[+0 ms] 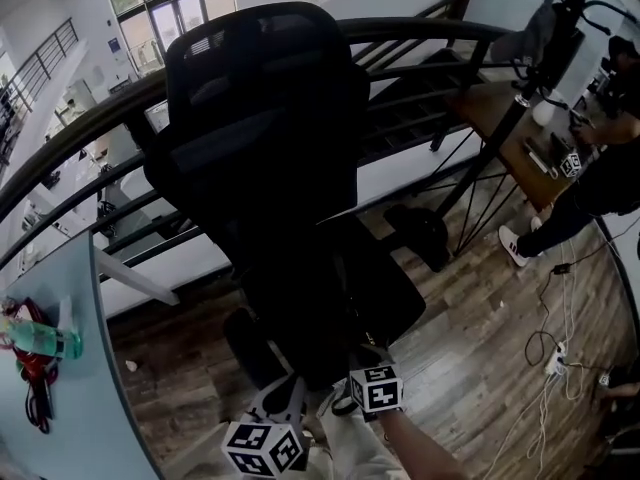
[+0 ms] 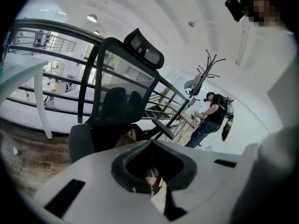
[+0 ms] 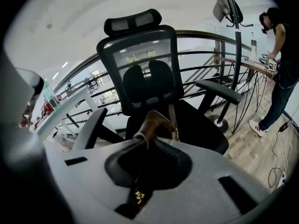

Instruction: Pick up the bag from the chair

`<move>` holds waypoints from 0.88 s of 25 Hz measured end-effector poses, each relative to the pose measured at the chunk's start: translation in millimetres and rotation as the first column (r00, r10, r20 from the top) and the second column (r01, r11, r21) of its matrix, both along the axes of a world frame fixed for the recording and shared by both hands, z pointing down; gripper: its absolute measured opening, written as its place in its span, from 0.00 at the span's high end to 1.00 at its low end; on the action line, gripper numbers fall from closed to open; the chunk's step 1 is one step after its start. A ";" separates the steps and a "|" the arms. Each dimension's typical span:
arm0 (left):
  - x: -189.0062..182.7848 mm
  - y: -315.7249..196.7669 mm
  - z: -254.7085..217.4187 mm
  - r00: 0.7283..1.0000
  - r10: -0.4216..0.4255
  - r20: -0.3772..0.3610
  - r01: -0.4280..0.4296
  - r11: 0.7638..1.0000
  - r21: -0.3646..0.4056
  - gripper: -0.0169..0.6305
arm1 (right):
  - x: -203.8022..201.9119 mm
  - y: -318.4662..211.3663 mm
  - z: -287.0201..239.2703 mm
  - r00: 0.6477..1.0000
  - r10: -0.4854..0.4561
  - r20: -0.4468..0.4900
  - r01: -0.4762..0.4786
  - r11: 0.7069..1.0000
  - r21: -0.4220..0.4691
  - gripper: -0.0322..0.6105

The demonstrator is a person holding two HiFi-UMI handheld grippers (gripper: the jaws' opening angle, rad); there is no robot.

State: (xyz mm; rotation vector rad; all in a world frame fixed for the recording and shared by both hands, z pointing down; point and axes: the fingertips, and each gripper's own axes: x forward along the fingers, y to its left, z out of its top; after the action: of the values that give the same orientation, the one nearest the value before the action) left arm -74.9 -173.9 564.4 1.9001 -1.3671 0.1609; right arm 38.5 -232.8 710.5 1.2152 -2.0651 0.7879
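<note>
A black office chair (image 1: 270,158) fills the middle of the head view. The bag (image 1: 335,333) is dark and hard to tell from the seat; its brown strap (image 3: 156,122) arches up just past my right gripper (image 3: 147,143), which is shut on it. In the left gripper view a brown piece of the bag (image 2: 122,139) shows beyond my left gripper (image 2: 150,146), whose jaws meet on a strap in their hollow. Both grippers sit side by side at the seat's front edge, the left gripper (image 1: 290,400) and right gripper (image 1: 362,356) under their marker cubes.
A pale table (image 1: 60,388) with a green bottle (image 1: 40,340) and red cords stands at the left. A curved railing (image 1: 420,28) runs behind the chair. At the right are a person (image 1: 600,183) by a wooden desk (image 1: 500,118), a coat stand (image 1: 555,38) and floor cables (image 1: 555,353).
</note>
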 end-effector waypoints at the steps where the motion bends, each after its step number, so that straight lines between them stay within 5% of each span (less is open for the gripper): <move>1: -0.2 3.5 -3.5 1.000 0.003 0.001 -0.003 1.000 0.005 0.97 | 0.6 5.2 -4.8 1.000 0.003 0.003 -0.003 1.000 0.002 0.93; 22: -2.8 80.8 -45.6 0.996 0.067 0.054 -0.069 0.997 0.034 0.97 | 20.2 114.1 -122.8 0.993 0.066 0.099 -0.074 0.994 0.082 0.93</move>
State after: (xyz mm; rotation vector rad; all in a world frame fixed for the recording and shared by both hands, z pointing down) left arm -77.7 -93.1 518.8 1.9857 -1.3485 0.2230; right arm 58.6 -118.7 587.7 1.3266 -2.1631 0.8118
